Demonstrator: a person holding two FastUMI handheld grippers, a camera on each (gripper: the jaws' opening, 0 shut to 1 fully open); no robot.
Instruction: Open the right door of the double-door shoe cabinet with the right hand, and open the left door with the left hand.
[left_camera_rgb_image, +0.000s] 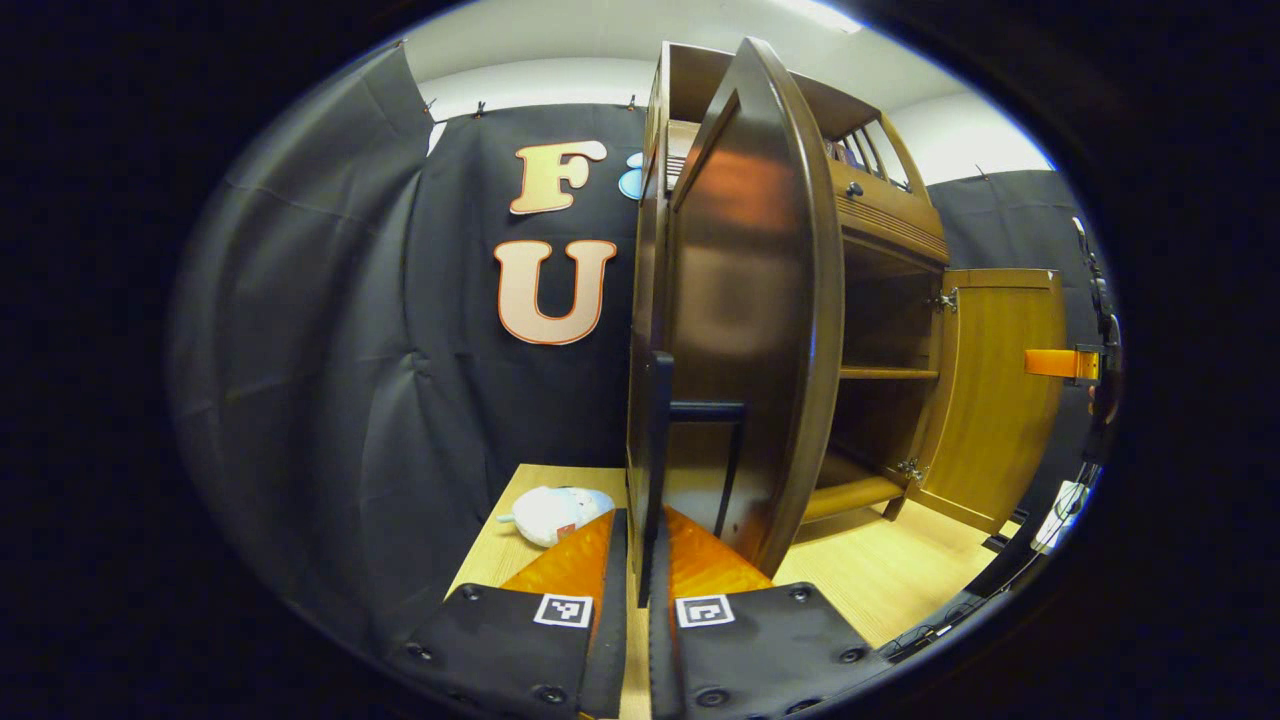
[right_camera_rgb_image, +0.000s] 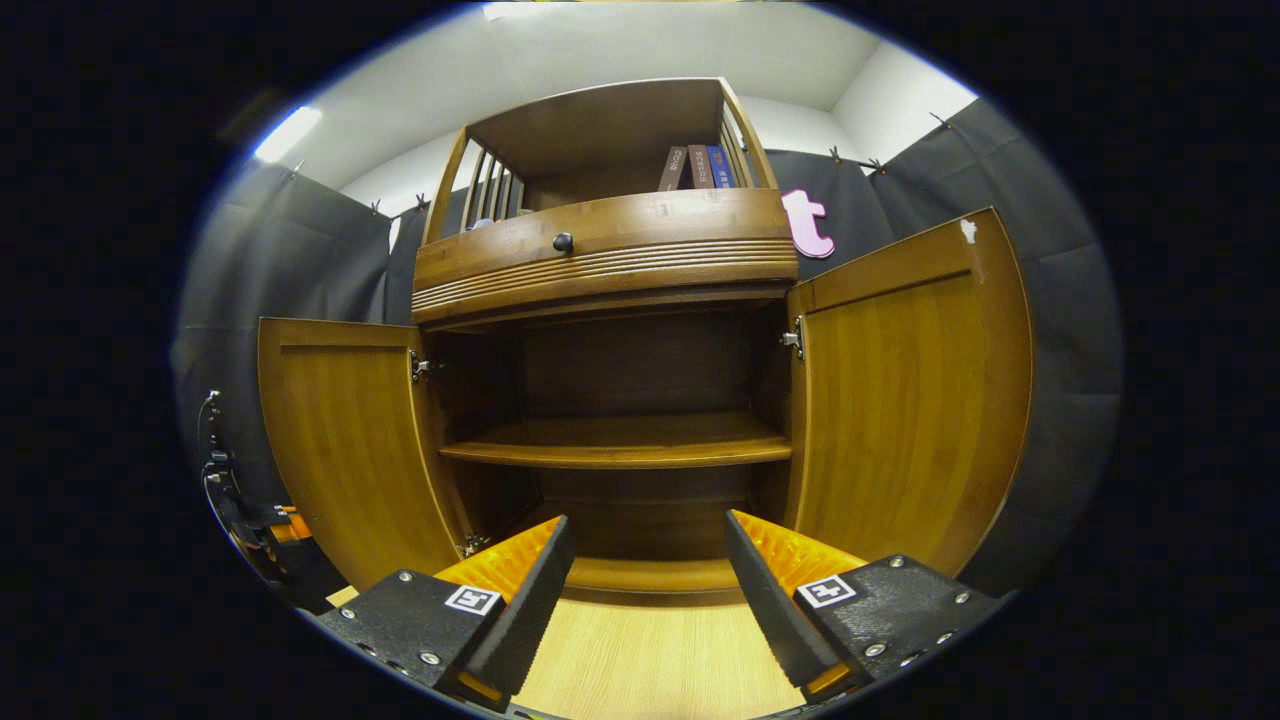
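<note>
I have the left gripper (left_camera_rgb_image: 641, 535) clenched on the black handle (left_camera_rgb_image: 662, 440) of the left door (left_camera_rgb_image: 745, 330), which stands swung well out from the shoe cabinet (right_camera_rgb_image: 610, 270). The right gripper (right_camera_rgb_image: 645, 570) hangs released in front, jaws wide apart, and the right door (right_camera_rgb_image: 905, 400) is fully open. I'd finish the swing along the hinge arc, then let go cleanly. Inside, the shelf (right_camera_rgb_image: 615, 445) looks bare; 3 or so books (right_camera_rgb_image: 695, 168) stand on top.

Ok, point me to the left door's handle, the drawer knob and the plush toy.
left door's handle (left_camera_rgb_image: 706, 410): left gripper view, on its dark horizontal bar.
drawer knob (right_camera_rgb_image: 563, 242): right gripper view, on the round black knob.
plush toy (left_camera_rgb_image: 555, 513): left gripper view, on its white body.
</note>
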